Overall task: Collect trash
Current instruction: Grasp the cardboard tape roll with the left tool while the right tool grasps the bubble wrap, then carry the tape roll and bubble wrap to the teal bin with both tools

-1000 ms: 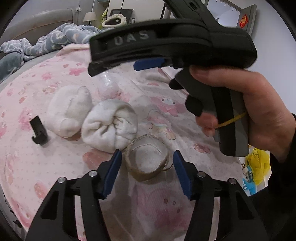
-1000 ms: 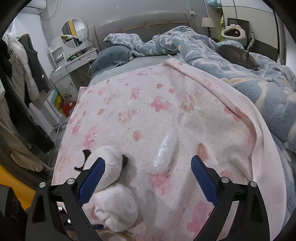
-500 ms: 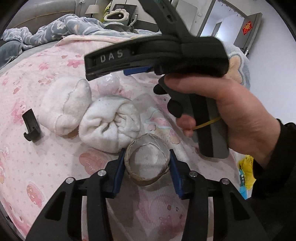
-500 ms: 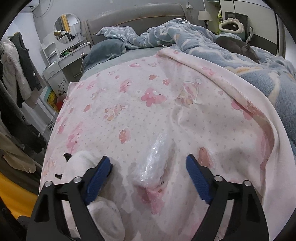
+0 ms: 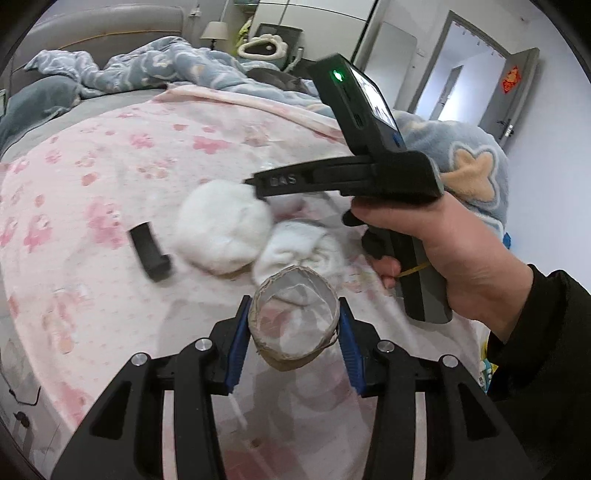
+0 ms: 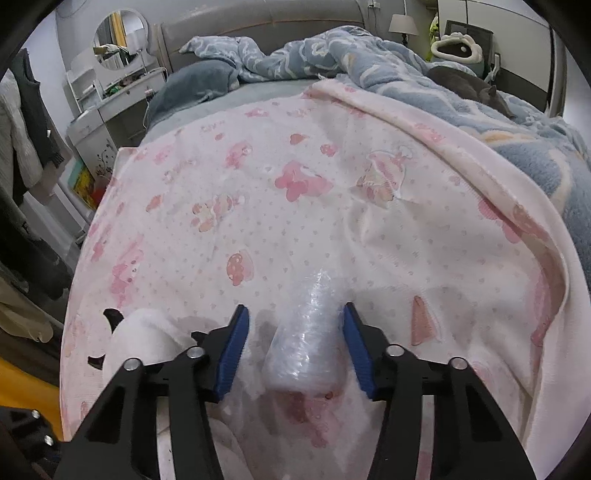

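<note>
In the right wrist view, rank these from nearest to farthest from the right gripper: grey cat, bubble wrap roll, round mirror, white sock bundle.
From the right gripper:
1. Bubble wrap roll, between the blue pads on the pink blanket.
2. White sock bundle, just left of the left finger.
3. Grey cat, far right on the blue bedding.
4. Round mirror, upper left, beyond the bed.

Bedroom had a grey padded headboard [image 6: 258, 35], a rumpled blue blanket [image 6: 369, 55] over a pink cartoon-print bedspread [image 6: 332, 221], a white dresser [image 6: 114, 107] with a round mirror [image 6: 120, 44], a bedside lamp [image 6: 404, 24] and an open grey door [image 5: 517, 88].
</note>
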`<state>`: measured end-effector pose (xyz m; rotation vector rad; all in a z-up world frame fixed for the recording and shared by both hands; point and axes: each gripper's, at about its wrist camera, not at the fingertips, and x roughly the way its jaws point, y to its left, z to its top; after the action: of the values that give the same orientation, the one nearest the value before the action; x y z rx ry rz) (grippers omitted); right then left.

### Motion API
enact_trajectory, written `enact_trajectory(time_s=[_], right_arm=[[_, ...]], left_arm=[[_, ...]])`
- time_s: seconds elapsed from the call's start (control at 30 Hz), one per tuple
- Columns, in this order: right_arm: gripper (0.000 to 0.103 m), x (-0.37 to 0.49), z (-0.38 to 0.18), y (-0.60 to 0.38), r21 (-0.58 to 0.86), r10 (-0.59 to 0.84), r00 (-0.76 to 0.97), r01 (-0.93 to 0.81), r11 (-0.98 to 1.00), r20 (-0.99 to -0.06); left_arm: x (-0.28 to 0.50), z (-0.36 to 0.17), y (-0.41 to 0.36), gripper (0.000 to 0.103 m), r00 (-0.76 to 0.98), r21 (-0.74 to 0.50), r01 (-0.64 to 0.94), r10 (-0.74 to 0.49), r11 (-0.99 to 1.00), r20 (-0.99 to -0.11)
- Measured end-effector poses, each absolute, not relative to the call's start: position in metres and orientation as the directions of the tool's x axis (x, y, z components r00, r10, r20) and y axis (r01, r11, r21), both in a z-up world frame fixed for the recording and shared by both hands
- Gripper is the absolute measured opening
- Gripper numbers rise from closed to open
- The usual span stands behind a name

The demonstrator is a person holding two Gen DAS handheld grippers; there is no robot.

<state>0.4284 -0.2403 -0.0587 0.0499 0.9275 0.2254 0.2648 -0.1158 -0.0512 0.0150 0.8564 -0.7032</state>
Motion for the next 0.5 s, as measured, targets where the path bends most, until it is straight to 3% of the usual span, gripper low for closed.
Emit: enact_trajectory(time_s=[0.13, 0.5], right_arm=[[0.037, 0.433, -0.065, -0.241, 0.124, 0.179, 0.563, -0.134, 0.983, -0.807], [0.035, 0.439, -0.047, -0.226, 0.088, 0.14, 0.603, -0.115, 0.989, -0.785]], left_arm=[[0.266, -0.049, -0.099, 0.047, 0.461, -0.249, 0.551, -0.539, 0.797, -0.705], [0.266, -0.039, -0.054, 0.047, 0.518, -0.236, 0.487, -0.495, 0.841, -0.698]])
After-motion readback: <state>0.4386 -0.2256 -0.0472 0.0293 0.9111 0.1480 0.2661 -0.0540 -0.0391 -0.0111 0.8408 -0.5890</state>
